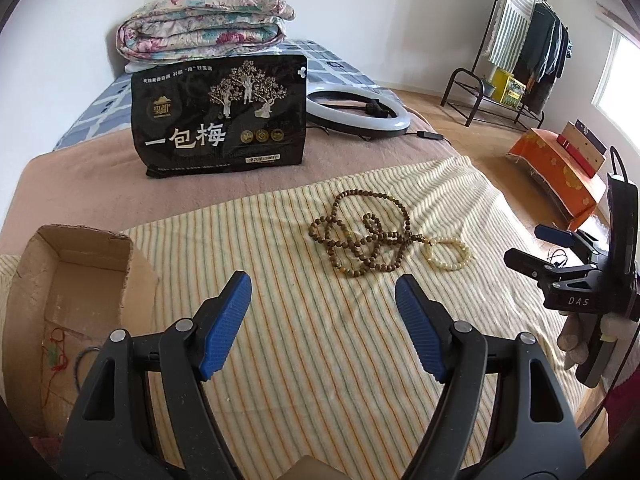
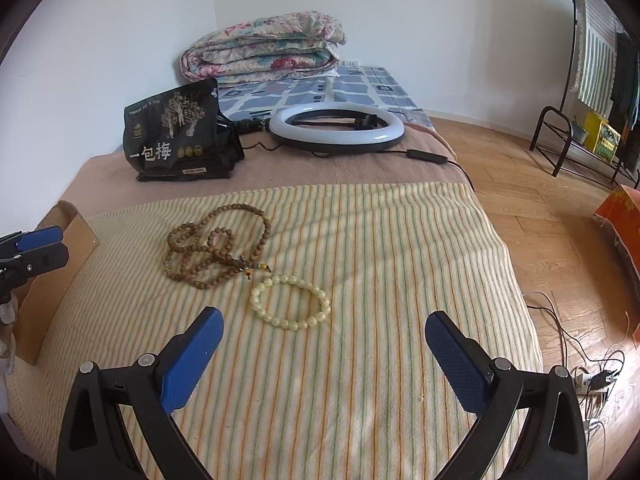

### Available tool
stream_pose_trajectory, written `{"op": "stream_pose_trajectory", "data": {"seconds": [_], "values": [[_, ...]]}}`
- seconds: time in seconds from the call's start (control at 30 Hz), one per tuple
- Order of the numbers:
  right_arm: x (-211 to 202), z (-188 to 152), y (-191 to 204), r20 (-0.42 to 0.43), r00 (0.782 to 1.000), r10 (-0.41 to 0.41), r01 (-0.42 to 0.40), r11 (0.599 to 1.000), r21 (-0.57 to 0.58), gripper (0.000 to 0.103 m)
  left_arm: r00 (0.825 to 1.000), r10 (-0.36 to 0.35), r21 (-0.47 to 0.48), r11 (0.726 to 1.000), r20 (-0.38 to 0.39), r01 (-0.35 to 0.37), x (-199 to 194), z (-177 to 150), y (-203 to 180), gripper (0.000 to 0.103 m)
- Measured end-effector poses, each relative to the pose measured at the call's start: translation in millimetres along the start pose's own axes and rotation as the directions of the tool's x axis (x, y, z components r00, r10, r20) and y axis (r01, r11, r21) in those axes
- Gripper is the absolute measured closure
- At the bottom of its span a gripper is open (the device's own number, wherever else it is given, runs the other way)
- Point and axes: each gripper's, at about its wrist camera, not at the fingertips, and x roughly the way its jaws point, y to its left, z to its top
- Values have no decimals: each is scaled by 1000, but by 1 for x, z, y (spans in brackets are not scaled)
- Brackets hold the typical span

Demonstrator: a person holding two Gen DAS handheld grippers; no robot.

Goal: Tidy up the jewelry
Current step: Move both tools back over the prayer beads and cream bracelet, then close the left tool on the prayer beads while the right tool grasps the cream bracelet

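A long brown bead necklace (image 1: pixel 360 240) (image 2: pixel 224 256) lies tangled on a striped towel (image 1: pixel 260 216) (image 2: pixel 380 260) spread over a bed. A pale bead bracelet (image 1: pixel 429 255) (image 2: pixel 256 302) rests just right of it, touching its tassel end. My left gripper (image 1: pixel 322 288) hovers open short of the necklace, nothing between its pads. My right gripper (image 2: pixel 322 320) is open too, with the bracelet just beyond its left finger. Each gripper shows in the other's view, the right one (image 1: pixel 532 248) at the right edge, the left one (image 2: pixel 40 250) at the left. An open cardboard box (image 1: pixel 76 264) (image 2: pixel 60 256) sits left of the towel, holding a red-corded pendant (image 1: pixel 54 356).
Behind the towel stand a black snack bag (image 1: pixel 220 116) (image 2: pixel 176 136) and a ring light (image 1: pixel 358 110) (image 2: pixel 336 126) with its cable. A folded floral quilt (image 1: pixel 204 28) lies at the wall. The bed's edge drops right to a wooden floor (image 2: pixel 540 220) with cables, an orange box (image 1: pixel 560 172) and a clothes rack (image 1: pixel 520 48).
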Motion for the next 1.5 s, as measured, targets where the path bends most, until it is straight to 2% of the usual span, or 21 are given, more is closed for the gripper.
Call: {"op": "stream_pose_trajectory", "data": {"seconds": [0.27,0.47,0.67,0.97,1.17,1.27,1.37,1.4,1.47,1.5], "values": [[27,-8,-17,-35,999,-1,2,1000,23,2,997,-26,0,1000,-67,27,56,10,-18,26],[43,-13,-24,-55,998,10,-8,999,33,4,990,-78,-56,996,-118,71,94,19,-23,26],[54,-13,-26,-68,997,23,-21,999,30,6,984,-99,-87,992,-149,86,124,24,-30,26],[69,-10,-19,-87,995,41,-40,999,12,10,983,-72,-61,996,-168,62,151,26,-51,26],[74,-6,-15,-99,994,48,-49,999,-1,12,989,-10,-28,1000,-145,6,164,27,-60,26],[78,-2,-13,-107,993,53,-53,999,-1,17,991,2,-29,1000,-132,-6,168,28,-61,26],[84,2,-9,-125,991,35,-37,999,-17,21,992,25,-40,999,-124,-30,171,31,-60,37],[87,3,-7,-132,991,27,-31,999,-26,24,992,30,-44,998,-120,-35,171,31,-59,45],[90,5,-2,-136,991,15,-22,999,-47,29,993,32,-48,998,-112,-38,170,32,-57,53],[91,6,1,-137,990,13,-21,998,-56,35,994,28,-49,998,-109,-33,171,33,-56,62]]}}
